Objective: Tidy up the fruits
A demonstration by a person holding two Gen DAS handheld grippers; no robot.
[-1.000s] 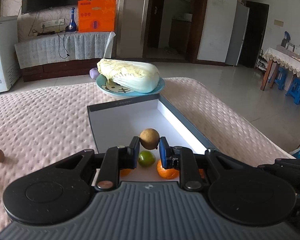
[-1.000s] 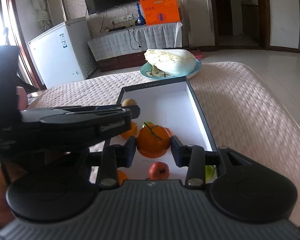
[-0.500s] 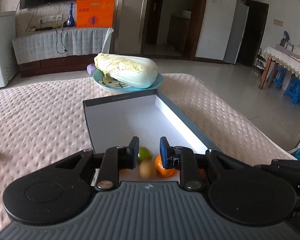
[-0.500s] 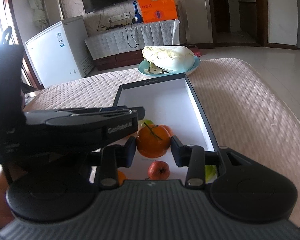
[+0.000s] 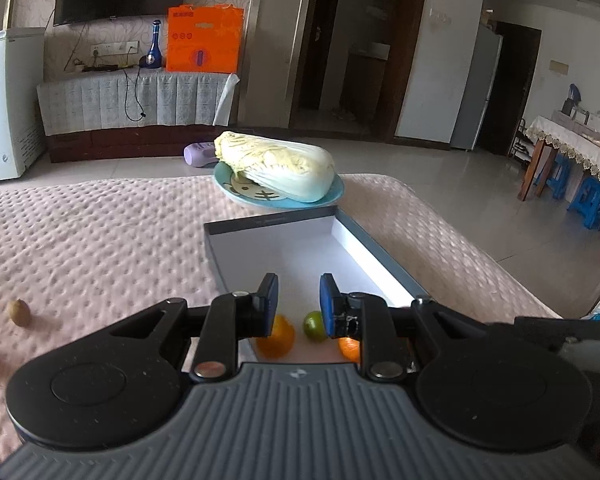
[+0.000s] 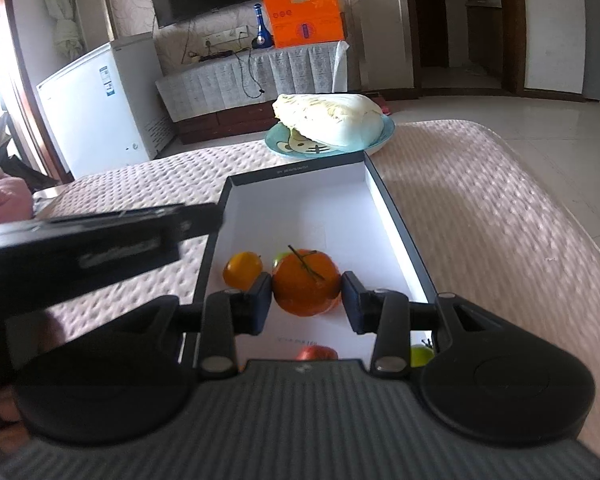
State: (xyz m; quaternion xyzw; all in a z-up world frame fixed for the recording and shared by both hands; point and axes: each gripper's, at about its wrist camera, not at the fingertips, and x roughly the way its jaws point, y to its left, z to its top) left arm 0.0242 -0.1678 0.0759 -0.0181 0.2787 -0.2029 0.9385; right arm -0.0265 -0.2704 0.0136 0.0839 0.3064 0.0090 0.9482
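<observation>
While the pink quilted bed [image 5: 100,240] fills most of both views, the open box [image 6: 396,216] sits mid-bed w/ its far half bare. Far behind it, a cabbage [image 5: 276,172] on a blue plate [image 5: 336,196], not fruit. Near end of box holds a few fruits: small orange [image 6: 242,269], green one [image 5: 314,325], red one [image 6: 318,354]. Right gripper [image 6: 306,300] is clenched on the big stemmed orange [image 6: 305,282], over the box. Left gripper [image 5: 299,304] looks empty, jaws near closed. Left on the bed: brown fruit [image 5: 19,312]. I'd say past halfway.
</observation>
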